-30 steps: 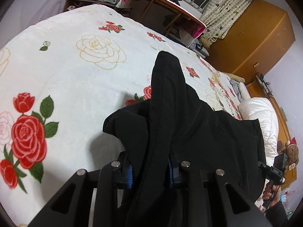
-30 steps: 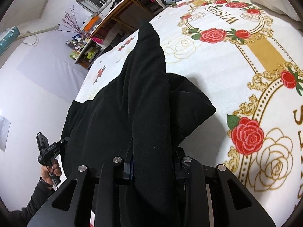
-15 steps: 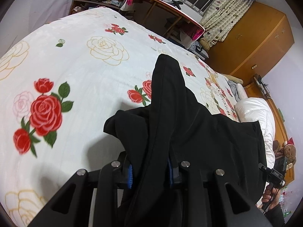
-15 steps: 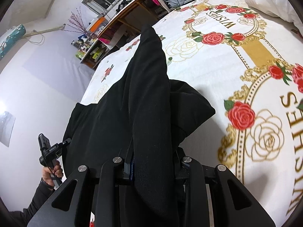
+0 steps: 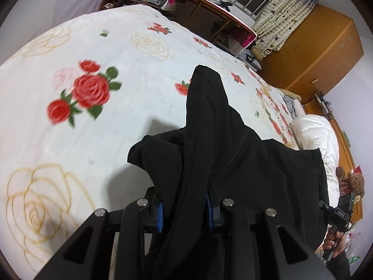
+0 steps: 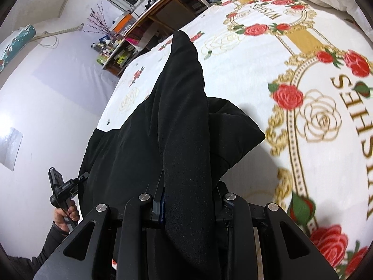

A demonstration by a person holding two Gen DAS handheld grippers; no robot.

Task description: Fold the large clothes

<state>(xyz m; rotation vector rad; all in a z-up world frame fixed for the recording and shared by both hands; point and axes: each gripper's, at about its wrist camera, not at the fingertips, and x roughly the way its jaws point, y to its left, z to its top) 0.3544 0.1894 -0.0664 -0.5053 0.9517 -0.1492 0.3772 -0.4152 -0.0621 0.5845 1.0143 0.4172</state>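
Garment: black garment (image 5: pixel 233 158) hangs above the rose-print bed (image 5: pixel 116 121).
Left hand-held gripper (image 5: pixel 184 212): pads clamped on a bunched edge.
Right hand-held gripper (image 6: pixel 188 207): likewise pinching a bunched edge.
Progress: early; the garment is lifted and no neat fold shows yet.
Containers: none close by.

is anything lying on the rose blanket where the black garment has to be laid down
Nothing visible does. The black fabric garment hangs clamped in the left gripper and the right gripper, and the white rose-print blanket ahead of it is bare. The white quilt sits off at the far end.
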